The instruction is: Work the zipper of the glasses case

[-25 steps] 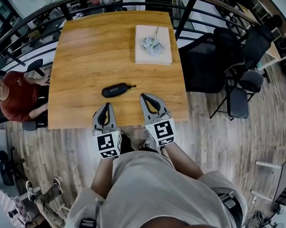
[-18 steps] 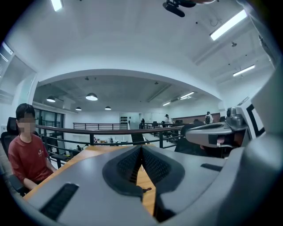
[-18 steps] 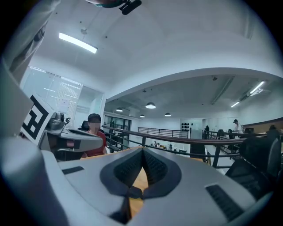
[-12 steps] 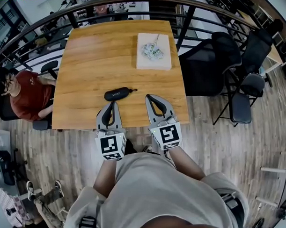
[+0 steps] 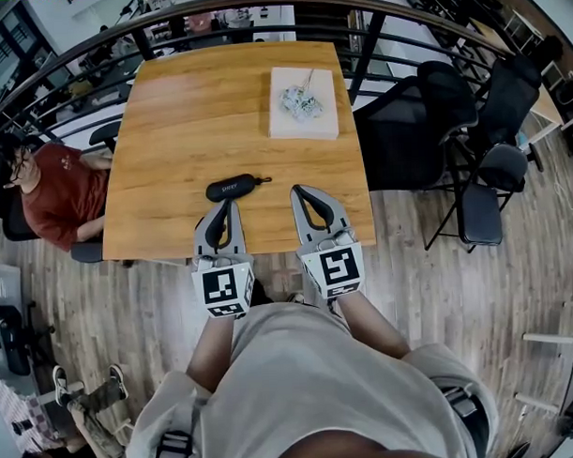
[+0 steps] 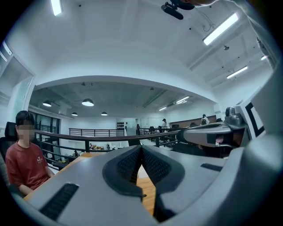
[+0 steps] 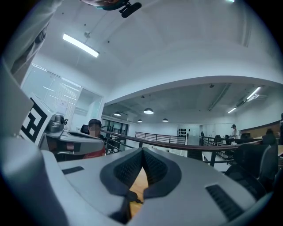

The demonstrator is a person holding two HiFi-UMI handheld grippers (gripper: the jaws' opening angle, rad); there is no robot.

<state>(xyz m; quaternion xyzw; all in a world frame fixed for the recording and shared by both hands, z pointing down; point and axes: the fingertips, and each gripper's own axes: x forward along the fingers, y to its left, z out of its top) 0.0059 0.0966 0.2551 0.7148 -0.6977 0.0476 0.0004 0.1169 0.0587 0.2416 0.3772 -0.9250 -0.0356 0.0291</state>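
Both tongs are riding a bit higher vs a sec ago: left tongs (image 5: 223, 208) & right tongs (image 5: 298, 191) pinched together, empty. Glasses case (image 5: 232, 188) is lying on table (image 5: 170, 124) just ahead of left pair, zip state unclear, so fitting approach or finish. Zip work's needing body pinned, pull tab (image 5: 264, 180) nipped squarely.

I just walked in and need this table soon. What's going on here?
A person at the wooden table holds a two-jaw gripper in each hand. The left gripper and right gripper are both shut and empty, held level over the near edge. The black glasses case lies on the table just beyond the left gripper. Neither gripper touches it, so work on the zipper isn't under way.
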